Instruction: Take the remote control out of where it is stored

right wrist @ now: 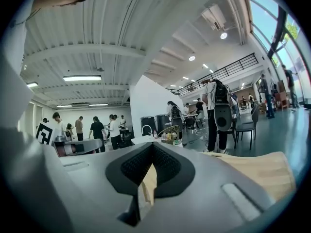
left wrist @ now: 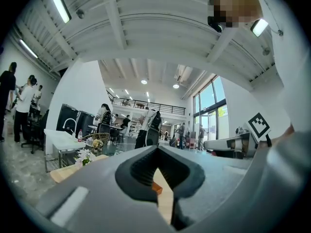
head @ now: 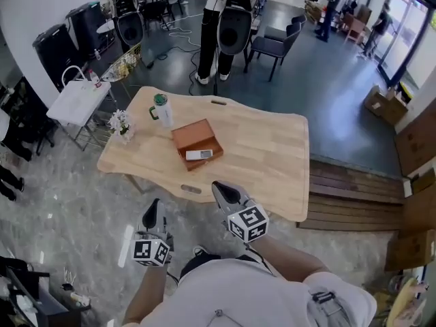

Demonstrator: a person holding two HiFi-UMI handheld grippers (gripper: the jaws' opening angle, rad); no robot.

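Head view looks down on the pale wooden table [head: 272, 148], which stands in front of me on the grey floor, with a person [head: 221, 26] standing beyond its far edge. My two grippers hang on my side of it, apart from everything on it. The left gripper [head: 154, 207] is off the table's near edge over the floor, and the right gripper [head: 222, 189] is just above that edge. Each one's own view shows its jaws brought together at the tips with nothing between them, only a sliver of tabletop behind the pads. A flat brown box [head: 194, 136] lies left of the table's middle. Near the far left corner stands a clear bottle [head: 161, 110] with a green cap, upright. A small bunch of white flowers [head: 120, 123] sits at the left edge. The remote control [head: 199, 154], small and pale, lies across the near end of the box. Whether it sits in a recess or on a lid I cannot tell.
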